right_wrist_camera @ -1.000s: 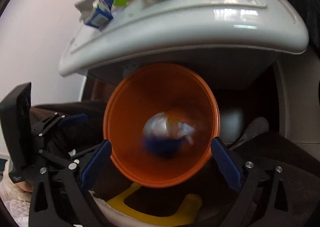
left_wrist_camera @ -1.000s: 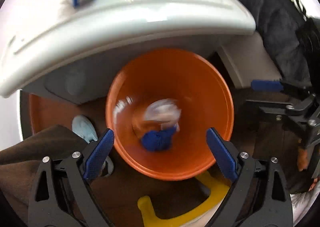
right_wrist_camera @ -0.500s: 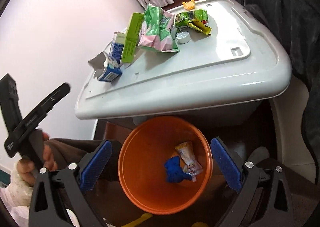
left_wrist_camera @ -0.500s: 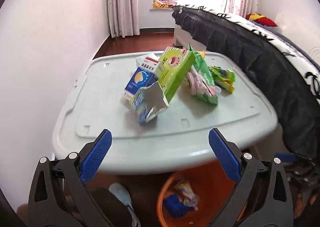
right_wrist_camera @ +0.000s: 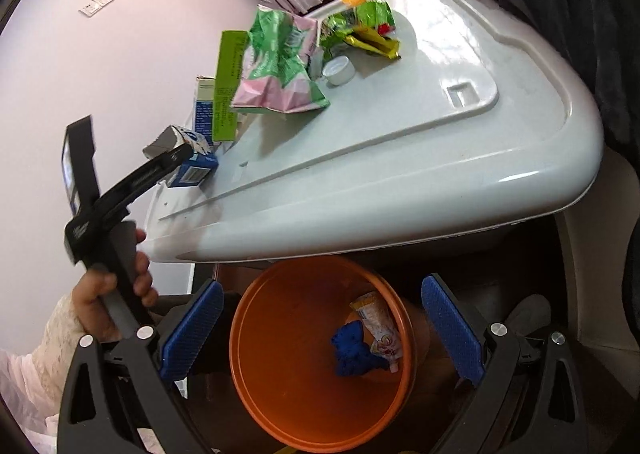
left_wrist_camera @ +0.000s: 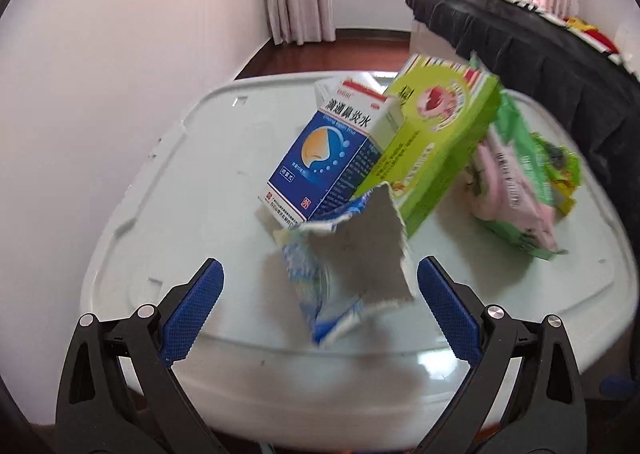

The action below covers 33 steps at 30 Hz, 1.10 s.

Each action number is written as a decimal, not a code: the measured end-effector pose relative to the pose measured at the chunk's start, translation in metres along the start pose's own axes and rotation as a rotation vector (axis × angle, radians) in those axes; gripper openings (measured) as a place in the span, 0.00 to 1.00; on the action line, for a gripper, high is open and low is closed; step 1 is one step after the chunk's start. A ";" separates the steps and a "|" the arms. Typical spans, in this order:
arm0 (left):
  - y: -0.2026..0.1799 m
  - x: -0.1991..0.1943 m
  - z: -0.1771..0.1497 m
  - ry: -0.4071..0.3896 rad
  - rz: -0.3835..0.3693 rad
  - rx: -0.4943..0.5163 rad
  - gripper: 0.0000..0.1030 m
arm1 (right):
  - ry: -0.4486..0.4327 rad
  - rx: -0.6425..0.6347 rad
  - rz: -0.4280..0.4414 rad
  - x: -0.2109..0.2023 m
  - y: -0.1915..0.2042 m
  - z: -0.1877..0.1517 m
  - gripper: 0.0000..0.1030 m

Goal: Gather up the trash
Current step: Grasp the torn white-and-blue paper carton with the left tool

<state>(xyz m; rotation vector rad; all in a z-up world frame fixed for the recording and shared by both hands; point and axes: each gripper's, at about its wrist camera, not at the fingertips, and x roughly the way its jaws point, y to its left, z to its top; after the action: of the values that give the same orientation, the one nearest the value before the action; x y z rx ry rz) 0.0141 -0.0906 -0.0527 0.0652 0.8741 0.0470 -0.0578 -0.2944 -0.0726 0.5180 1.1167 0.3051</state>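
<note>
Left wrist view: left gripper [left_wrist_camera: 318, 300] spread wide and empty, with the torn blue-and-white cardboard carton [left_wrist_camera: 346, 254] at 12 o'clock between its pads on the pale grey plastic lid [left_wrist_camera: 168, 190]. Looks light and crushable, so I'd pinch the body, not the ragged flap.

Right wrist view: right gripper [right_wrist_camera: 320, 328] also apart, over the orange plastic bin [right_wrist_camera: 280, 382].

At the centre of the left view, a blue and white box [left_wrist_camera: 338, 158] is printed with an orange nose shape and a red top stripe. A lime green box [left_wrist_camera: 436, 138] beside it carries a red picture. The torn carton [left_wrist_camera: 352, 278], lower centre, is grey inside and blue-white outside. In the right view, an orange bin [right_wrist_camera: 280, 366] at the bottom is seen with a blue scrap [right_wrist_camera: 352, 350] and a yellow wrapper [right_wrist_camera: 378, 326]. A green and pink bag [right_wrist_camera: 280, 66] lies on the pale grey lid [right_wrist_camera: 440, 158]. Blue pads [left_wrist_camera: 192, 318] are mounted on black arms.
</note>
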 end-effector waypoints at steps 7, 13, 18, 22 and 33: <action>0.005 0.026 -0.003 0.013 -0.044 -0.034 0.88 | 0.009 -0.015 -0.032 0.009 -0.004 0.003 0.95; 0.007 0.028 -0.006 0.025 -0.153 -0.032 0.51 | 0.019 -0.091 -0.046 0.016 0.010 0.001 0.95; 0.004 0.023 -0.008 0.015 -0.163 -0.007 0.51 | 0.005 -0.084 -0.031 0.011 0.011 0.001 0.95; 0.004 0.006 -0.008 -0.020 -0.163 0.019 0.51 | -0.017 -0.088 -0.026 0.005 0.015 0.004 0.95; 0.037 -0.051 -0.021 -0.075 -0.171 0.016 0.51 | -0.159 -0.275 -0.124 -0.016 0.060 0.086 0.95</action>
<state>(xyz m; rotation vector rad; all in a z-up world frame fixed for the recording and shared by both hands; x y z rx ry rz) -0.0348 -0.0559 -0.0245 0.0066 0.8020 -0.1221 0.0150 -0.2719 0.0009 0.2237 0.9295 0.2983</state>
